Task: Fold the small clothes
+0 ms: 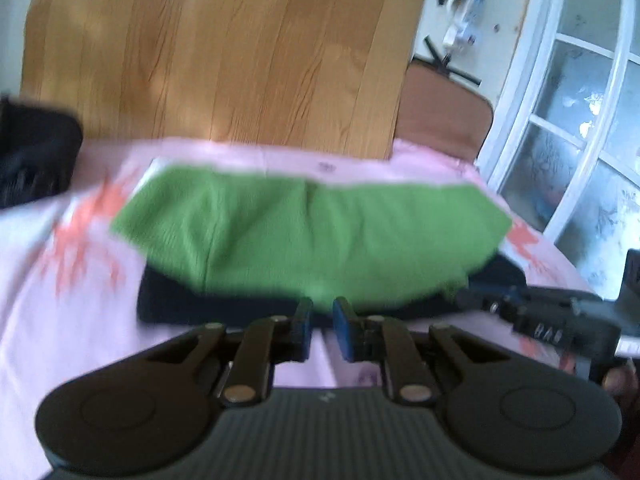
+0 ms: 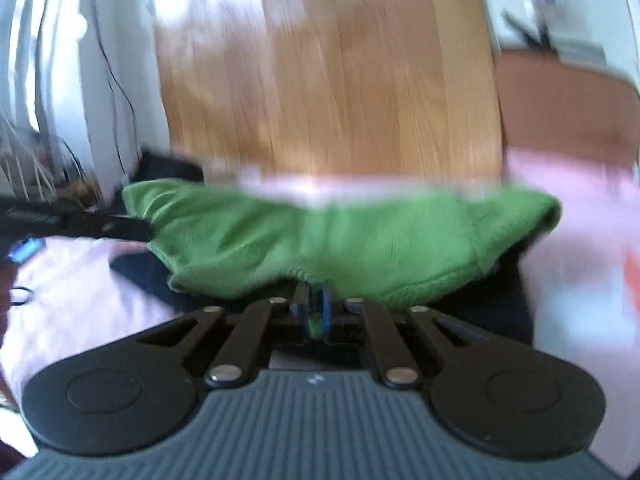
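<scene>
A green knitted garment (image 1: 304, 232) lies over a dark folded cloth (image 1: 224, 306) on a pink sheet (image 1: 60, 320). My left gripper (image 1: 322, 320) is open a little and empty, its blue pads just short of the green garment's near edge. The right gripper shows at the right of that view (image 1: 532, 316). In the right wrist view my right gripper (image 2: 314, 312) is shut on the near edge of the green garment (image 2: 340, 236), with a bit of green cloth between the pads. The dark cloth (image 2: 496, 312) lies under it. Both views are blurred.
The pink sheet with orange prints (image 1: 88, 236) covers a wooden table (image 1: 224, 48). A black object (image 1: 32, 152) sits at the left. A brown chair (image 1: 444, 116) and a white glazed door (image 1: 580, 120) are to the right. Cables (image 2: 112, 80) hang at the left.
</scene>
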`<state>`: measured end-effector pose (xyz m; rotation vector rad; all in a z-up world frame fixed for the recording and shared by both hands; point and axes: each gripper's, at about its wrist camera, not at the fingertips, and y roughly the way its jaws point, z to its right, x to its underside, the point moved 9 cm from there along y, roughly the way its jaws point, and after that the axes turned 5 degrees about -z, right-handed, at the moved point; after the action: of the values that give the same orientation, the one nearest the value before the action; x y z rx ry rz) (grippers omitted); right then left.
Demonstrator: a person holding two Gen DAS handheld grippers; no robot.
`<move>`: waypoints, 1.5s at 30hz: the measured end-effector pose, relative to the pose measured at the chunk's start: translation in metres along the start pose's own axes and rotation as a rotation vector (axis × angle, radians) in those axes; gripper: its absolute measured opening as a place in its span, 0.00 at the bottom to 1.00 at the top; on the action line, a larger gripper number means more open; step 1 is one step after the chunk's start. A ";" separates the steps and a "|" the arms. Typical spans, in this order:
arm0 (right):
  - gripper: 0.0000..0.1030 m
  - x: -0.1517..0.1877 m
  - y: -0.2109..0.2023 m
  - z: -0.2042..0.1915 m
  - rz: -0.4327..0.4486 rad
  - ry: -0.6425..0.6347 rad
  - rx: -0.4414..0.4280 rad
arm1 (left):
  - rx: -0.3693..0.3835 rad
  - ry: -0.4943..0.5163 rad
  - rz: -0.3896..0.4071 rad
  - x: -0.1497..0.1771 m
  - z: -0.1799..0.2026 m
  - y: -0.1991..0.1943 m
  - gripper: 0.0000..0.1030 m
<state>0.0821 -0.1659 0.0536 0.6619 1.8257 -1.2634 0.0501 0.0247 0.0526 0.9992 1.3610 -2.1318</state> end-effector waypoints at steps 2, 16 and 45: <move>0.15 -0.003 -0.010 0.002 -0.001 0.043 -0.041 | 0.005 -0.008 0.055 -0.008 -0.005 -0.020 0.15; 0.36 -0.050 0.050 0.080 -0.042 0.241 0.233 | -0.267 -0.131 0.055 -0.059 -0.086 0.067 0.35; 0.69 0.010 -0.023 0.142 0.114 0.852 0.049 | -0.397 -0.249 0.053 -0.041 -0.108 0.055 1.00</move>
<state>0.1039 -0.3073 0.0318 1.4701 2.3679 -1.0153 0.1507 0.0967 0.0225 0.5850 1.5280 -1.7776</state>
